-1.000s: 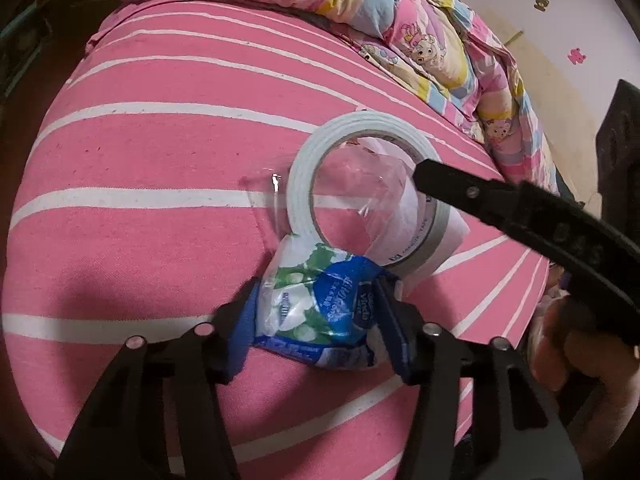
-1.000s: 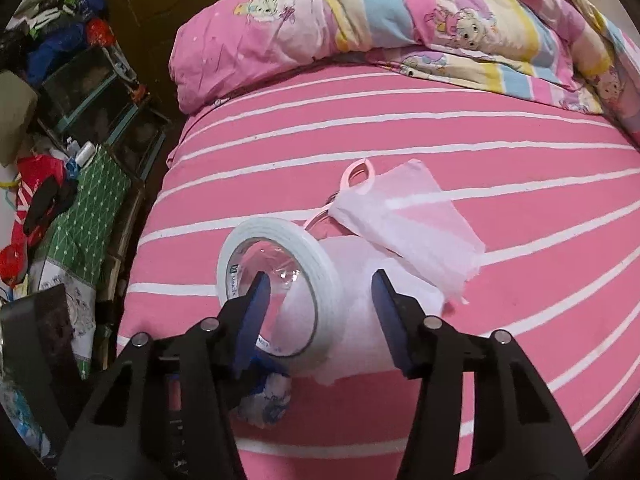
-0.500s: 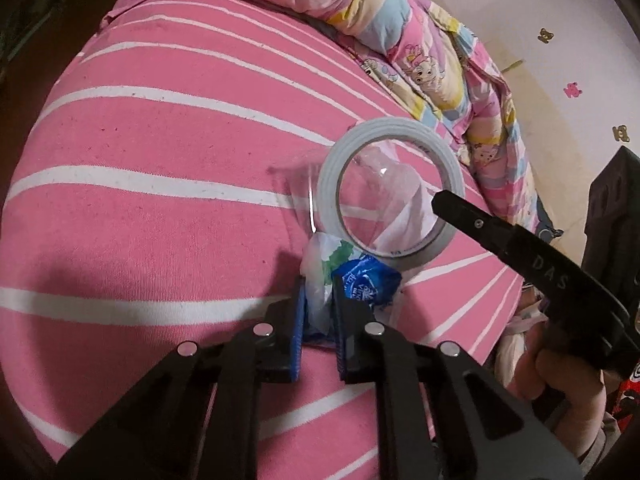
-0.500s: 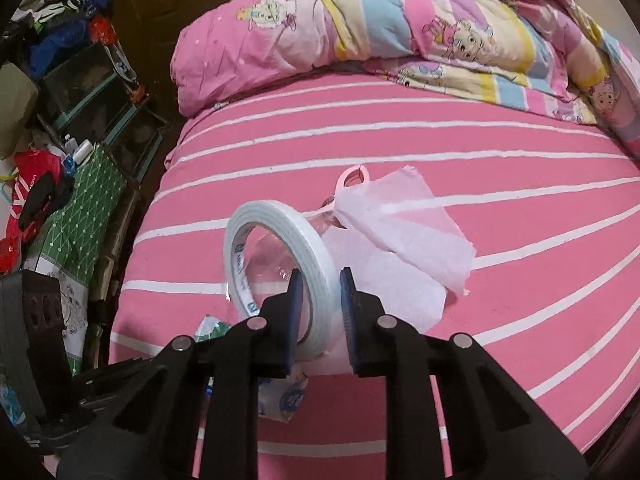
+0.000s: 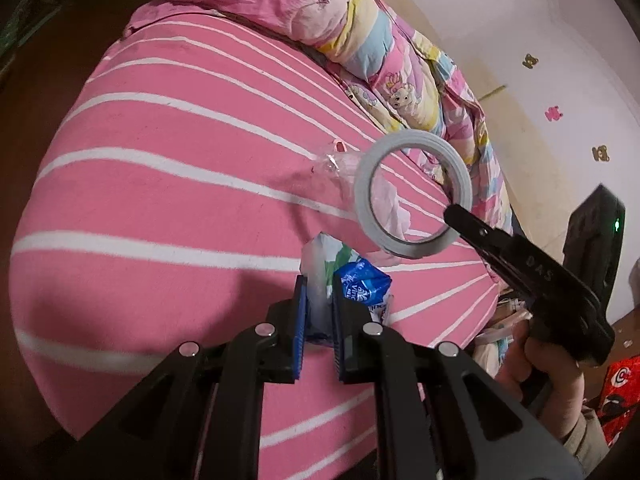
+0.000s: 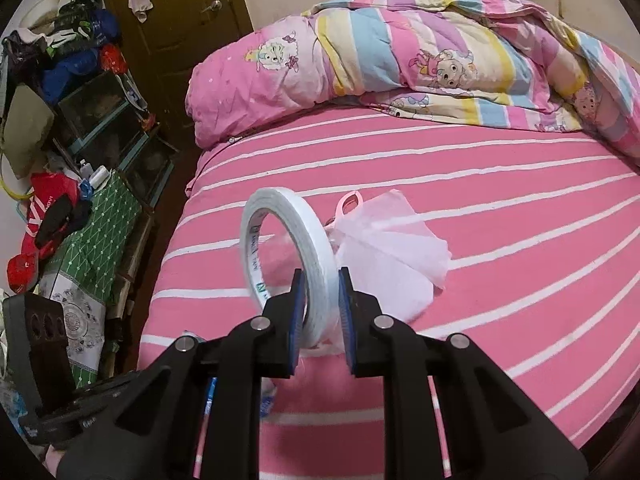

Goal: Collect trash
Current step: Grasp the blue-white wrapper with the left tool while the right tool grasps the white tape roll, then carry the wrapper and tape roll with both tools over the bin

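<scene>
**Both grippers clamped on trash above the striped bed**

The left gripper (image 5: 320, 312) pinches one crumpled blue-and-white wrapper (image 5: 352, 280); the right gripper (image 6: 320, 304) is squeezed on one white tape roll (image 6: 288, 256), held upright on edge. Just beyond the roll lie one white tissue (image 6: 392, 248) and a pink loop (image 6: 350, 202) on the pink sheet (image 6: 480, 184). Farther ahead, one bunched quilt (image 6: 400, 56). Nothing blocks either grip.

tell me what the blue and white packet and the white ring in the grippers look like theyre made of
Packet: thin glossy plastic film, judging by its shine, print and crumpling where it is pinched.
Ring: apparently a roll of matte white tape on a printed card core; lettering shows on its inner face, layered edges on its side.
</scene>
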`<state>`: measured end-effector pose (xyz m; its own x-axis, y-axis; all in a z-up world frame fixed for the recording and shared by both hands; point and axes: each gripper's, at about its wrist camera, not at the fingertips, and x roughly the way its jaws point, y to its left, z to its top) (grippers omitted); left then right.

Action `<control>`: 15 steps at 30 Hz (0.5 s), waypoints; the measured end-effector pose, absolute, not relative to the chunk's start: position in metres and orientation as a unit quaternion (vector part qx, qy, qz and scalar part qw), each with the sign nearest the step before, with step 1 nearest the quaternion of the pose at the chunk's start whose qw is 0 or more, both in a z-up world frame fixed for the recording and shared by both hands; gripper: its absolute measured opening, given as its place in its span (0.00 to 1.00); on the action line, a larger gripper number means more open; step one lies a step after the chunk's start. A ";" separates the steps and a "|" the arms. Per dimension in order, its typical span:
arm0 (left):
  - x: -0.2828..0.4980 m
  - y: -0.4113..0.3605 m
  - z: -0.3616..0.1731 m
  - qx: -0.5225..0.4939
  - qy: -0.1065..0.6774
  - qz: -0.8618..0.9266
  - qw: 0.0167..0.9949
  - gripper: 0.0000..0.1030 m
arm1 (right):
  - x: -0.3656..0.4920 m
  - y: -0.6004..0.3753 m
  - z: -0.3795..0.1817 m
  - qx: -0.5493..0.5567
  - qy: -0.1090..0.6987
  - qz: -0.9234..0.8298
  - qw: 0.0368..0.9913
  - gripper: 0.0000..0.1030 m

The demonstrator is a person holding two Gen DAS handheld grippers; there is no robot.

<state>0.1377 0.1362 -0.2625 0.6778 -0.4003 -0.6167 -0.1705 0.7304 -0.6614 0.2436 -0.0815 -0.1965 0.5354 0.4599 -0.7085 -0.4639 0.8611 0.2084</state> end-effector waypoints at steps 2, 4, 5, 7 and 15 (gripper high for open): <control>0.130 0.137 -0.259 -0.366 0.392 -0.066 0.841 0.11 | 0.235 -0.088 -0.194 0.002 0.405 0.264 0.876 0.16; 0.122 0.135 -0.255 -0.367 0.390 -0.067 0.842 0.11 | 0.225 -0.094 -0.193 0.009 0.408 0.265 0.874 0.16; 0.118 0.135 -0.252 -0.366 0.388 -0.066 0.843 0.11 | 0.223 -0.096 -0.193 0.010 0.408 0.265 0.874 0.16; 0.111 0.133 -0.247 -0.368 0.387 -0.066 0.843 0.11 | 0.211 -0.102 -0.191 0.013 0.408 0.265 0.874 0.16; 0.080 0.121 -0.221 -0.370 0.379 -0.066 0.846 0.10 | 0.164 -0.139 -0.173 0.033 0.395 0.260 0.881 0.16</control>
